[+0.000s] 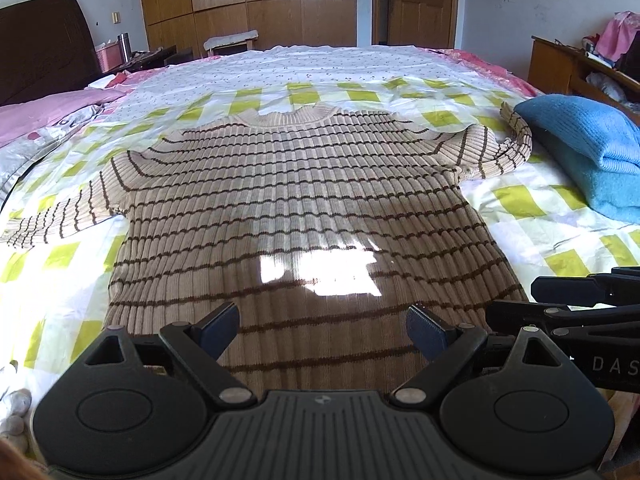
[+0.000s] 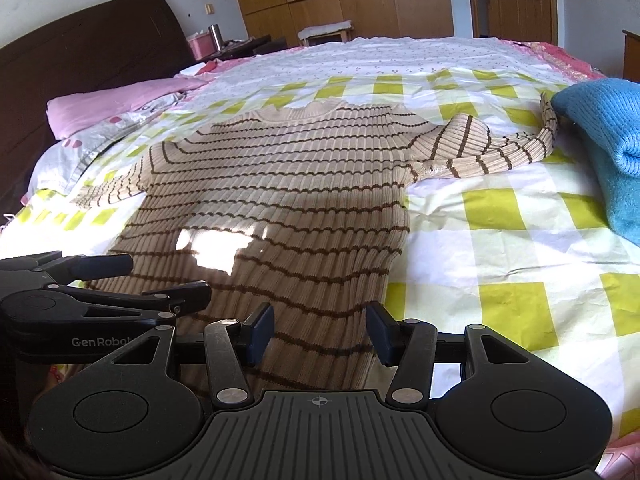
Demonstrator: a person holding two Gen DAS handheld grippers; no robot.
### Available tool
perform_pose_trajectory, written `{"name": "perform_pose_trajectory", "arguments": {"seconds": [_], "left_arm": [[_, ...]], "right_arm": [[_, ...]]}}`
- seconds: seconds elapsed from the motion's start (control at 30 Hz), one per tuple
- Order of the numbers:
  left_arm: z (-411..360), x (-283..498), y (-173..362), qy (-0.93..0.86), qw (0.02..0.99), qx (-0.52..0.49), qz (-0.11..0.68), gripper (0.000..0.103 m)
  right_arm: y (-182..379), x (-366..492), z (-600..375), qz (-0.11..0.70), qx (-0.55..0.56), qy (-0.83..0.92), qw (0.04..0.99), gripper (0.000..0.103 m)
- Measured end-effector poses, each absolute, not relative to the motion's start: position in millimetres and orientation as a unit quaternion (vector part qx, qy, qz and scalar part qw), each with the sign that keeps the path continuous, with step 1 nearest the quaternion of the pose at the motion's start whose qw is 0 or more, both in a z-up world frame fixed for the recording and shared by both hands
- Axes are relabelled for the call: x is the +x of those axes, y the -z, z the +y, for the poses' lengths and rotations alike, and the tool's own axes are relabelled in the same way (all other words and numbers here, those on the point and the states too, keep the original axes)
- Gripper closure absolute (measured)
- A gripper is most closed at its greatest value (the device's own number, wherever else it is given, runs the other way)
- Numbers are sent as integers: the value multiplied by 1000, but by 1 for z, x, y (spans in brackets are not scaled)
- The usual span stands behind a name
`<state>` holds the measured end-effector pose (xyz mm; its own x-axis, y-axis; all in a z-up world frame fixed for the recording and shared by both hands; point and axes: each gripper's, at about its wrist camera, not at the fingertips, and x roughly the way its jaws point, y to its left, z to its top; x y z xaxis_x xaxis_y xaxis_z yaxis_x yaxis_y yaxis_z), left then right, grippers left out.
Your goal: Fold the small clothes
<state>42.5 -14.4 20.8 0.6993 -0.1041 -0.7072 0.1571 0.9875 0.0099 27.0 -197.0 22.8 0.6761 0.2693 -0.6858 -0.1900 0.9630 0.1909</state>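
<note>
Right now a beige ribbed knit sweater with thin brown stripes (image 1: 296, 200) lies flat and face up on the white bed sheet with yellow-green squares (image 1: 520, 200), its neck pointing away and its bottom edge close to both tools.

Starting on the left side, the left sleeve (image 1: 60, 216) lies stretched out flat toward the pink pillow (image 1: 52, 108). Next comes the black left gripper (image 1: 322, 330). Its two fingers are spread wide apart and hold nothing; they hover over the bottom part of the sweater. Just beside it is the black right gripper (image 2: 320, 330), with its fingers also apart and empty, over the right bottom edge of the sweater. Farther right, the right sleeve (image 2: 492, 148) is bent, and its end curls up near a folded blue fuzzy knit cloth (image 2: 608, 140).

I think the sweater is soft, light and floppy. It will probably bend and sag when lifted, and the ribs may stretch. A good place to pinch looks like the two bottom corners, or a sleeve near the shoulder, so it folds neatly over the middle.
</note>
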Motion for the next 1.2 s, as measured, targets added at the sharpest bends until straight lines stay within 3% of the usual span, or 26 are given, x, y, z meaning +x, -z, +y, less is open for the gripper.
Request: {"name": "perform_pose_trajectory", "arguments": {"seconds": [1.2], "left_arm": [[-24, 105, -14, 93, 916, 32, 389, 7]], "right_arm": [[-28, 92, -207, 384, 57, -103, 916, 57]]}}
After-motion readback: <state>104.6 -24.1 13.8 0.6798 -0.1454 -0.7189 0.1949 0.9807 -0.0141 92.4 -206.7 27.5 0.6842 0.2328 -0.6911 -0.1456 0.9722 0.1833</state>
